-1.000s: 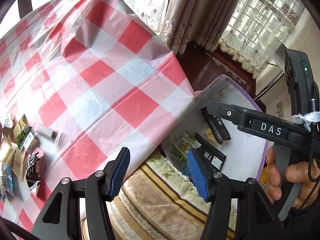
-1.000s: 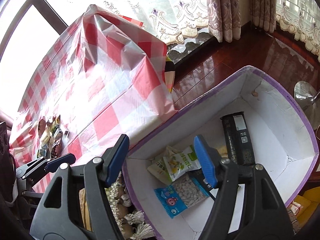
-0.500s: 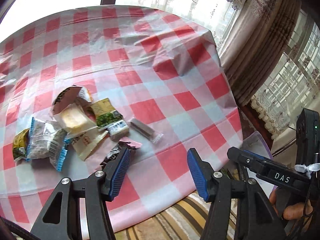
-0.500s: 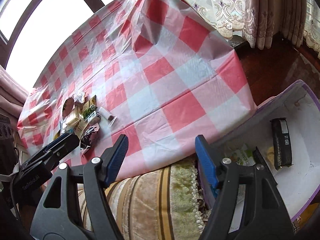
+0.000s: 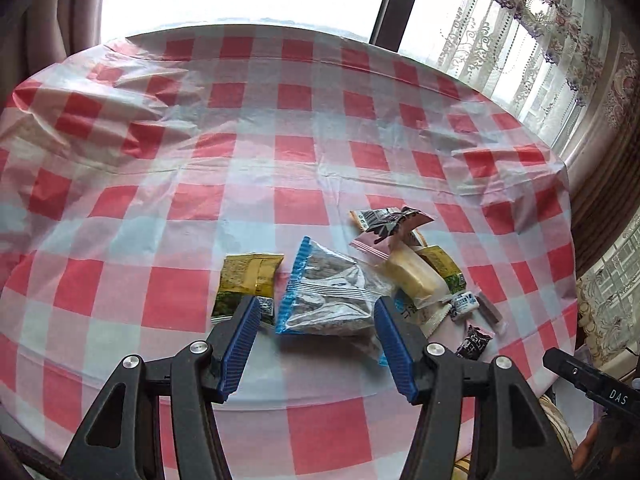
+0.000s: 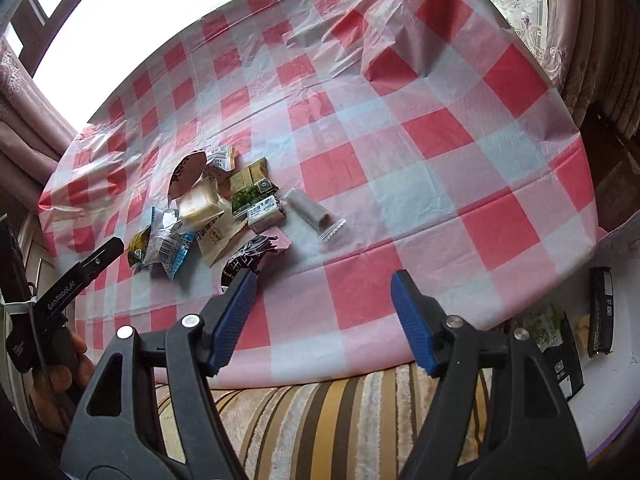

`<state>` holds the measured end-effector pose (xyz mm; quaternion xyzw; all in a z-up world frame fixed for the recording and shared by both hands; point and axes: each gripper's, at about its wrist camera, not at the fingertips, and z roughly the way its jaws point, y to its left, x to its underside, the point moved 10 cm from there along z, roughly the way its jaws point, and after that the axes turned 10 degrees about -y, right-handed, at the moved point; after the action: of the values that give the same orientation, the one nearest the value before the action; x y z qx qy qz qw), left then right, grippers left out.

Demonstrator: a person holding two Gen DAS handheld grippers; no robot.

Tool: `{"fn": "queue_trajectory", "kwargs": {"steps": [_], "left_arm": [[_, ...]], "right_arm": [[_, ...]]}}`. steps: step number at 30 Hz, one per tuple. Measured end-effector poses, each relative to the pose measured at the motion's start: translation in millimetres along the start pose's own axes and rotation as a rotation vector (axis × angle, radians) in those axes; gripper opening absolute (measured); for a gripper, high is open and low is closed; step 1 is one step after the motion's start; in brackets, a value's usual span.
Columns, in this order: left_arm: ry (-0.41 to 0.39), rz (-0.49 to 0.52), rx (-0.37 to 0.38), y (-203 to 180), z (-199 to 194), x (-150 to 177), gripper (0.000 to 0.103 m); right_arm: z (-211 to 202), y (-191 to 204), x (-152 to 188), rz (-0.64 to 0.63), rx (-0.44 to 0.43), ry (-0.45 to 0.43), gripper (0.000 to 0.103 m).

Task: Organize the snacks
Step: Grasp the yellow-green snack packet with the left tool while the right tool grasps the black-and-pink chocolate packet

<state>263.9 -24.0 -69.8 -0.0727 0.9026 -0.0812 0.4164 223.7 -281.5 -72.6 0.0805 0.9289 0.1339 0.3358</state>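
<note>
Red-and-white checked plastic cloth covers the bench, and the snack packets lie in a loose heap near its front edge, toward the right corner. The left gripper hovers with jaws released on either side of a clear packet with blue ends; a yellow-green packet lies just beside it. The right gripper has jaws released too, empty, above the front edge. A white box with purple rim beside the bench holds a black bar.
</note>
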Motion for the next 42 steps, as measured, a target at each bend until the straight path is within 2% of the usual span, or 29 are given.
{"fn": "queue_trajectory", "kwargs": {"steps": [5,8,12,17,23,27,31,32,33,35,42], "left_arm": [[0.033,-0.043,-0.050,40.2,14.6,3.5,0.060],[0.061,-0.063,-0.050,53.6,24.4,7.1,0.060],[0.096,-0.067,-0.032,57.3,38.9,10.4,0.060],[0.135,-0.020,-0.033,53.8,55.6,14.3,0.060],[0.128,0.031,-0.046,51.3,60.8,14.3,0.059],[0.118,0.076,-0.088,53.2,61.4,14.3,0.045],[0.108,0.088,-0.095,52.8,60.6,15.0,0.043],[0.105,0.090,-0.097,52.7,59.9,15.4,0.043],[0.101,0.091,-0.099,52.9,59.0,15.7,0.042],[0.089,0.087,-0.107,54.2,56.2,17.3,0.041],[0.046,0.071,-0.138,58.9,46.6,11.6,0.039]], "right_arm": [[21.0,22.8,9.8,-0.013,-0.018,0.055,0.073],[31.1,35.5,11.8,-0.011,-0.020,0.065,0.073],[48.8,54.9,16.3,-0.024,-0.027,0.098,0.073],[64.5,64.6,20.7,-0.039,0.009,0.120,0.073],[79.1,69.9,19.7,-0.047,0.048,0.133,0.073],[84.4,75.4,18.9,-0.083,0.088,0.120,0.077],[89.2,78.2,18.3,-0.131,0.135,0.111,0.078],[89.6,78.4,18.2,-0.145,0.149,0.109,0.077],[89.0,78.0,18.3,-0.154,0.164,0.104,0.071],[86.6,77.9,17.9,-0.151,0.157,0.097,0.056],[82.9,77.5,17.3,-0.134,0.127,0.088,0.045]]}}
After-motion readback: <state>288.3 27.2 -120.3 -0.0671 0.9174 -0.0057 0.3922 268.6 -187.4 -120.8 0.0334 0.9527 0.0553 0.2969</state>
